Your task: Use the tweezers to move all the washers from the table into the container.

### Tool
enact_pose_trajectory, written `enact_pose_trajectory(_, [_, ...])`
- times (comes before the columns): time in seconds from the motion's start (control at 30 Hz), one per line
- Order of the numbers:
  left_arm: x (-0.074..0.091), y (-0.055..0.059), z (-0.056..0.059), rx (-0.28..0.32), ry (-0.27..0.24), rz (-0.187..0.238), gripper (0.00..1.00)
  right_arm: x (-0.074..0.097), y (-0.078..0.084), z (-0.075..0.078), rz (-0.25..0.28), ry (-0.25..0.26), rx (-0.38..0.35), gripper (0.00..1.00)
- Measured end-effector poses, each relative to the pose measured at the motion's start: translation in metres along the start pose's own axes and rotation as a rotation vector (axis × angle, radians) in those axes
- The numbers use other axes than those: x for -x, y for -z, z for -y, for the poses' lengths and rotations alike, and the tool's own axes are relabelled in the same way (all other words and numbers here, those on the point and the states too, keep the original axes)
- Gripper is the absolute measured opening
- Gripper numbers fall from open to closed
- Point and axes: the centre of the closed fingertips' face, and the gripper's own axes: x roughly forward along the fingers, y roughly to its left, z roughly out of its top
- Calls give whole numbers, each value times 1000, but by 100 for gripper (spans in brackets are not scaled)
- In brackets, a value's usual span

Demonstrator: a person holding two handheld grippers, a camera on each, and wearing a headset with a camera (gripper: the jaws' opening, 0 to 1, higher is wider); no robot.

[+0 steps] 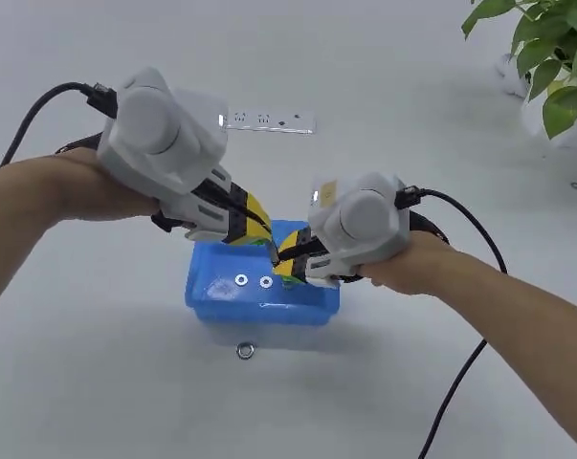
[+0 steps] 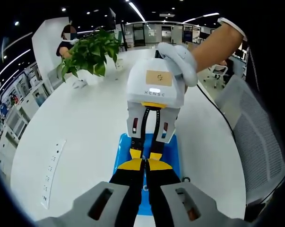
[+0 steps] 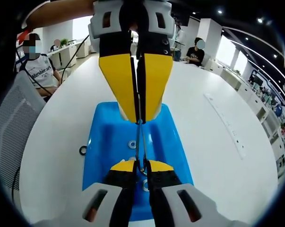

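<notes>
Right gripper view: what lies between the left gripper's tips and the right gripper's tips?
Thin tweezers bridge it, from the left gripper to the right gripper, above the blue container, as the right gripper view shows.

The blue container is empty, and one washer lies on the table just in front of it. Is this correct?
Not fully. The blue container is not empty: the head view shows two washers lying inside it. The rest holds: one washer lies on the table just in front of it.
</notes>
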Motion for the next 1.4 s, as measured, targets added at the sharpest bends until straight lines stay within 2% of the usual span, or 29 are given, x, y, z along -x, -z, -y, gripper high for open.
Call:
enact_pose_trajectory(0.63, [1,4,1,1,6,-14,5,-2,1,-1,-4,-7,6,10])
enact_pose_trajectory(0.93, [6,-2,3,-15,0,-13,5,4,-4,-1,5,0,14,10])
enact_pose_trajectory(1.4, [23,-17,9,-51,-26,-17,5,20,-22,-4,18,33,37,10])
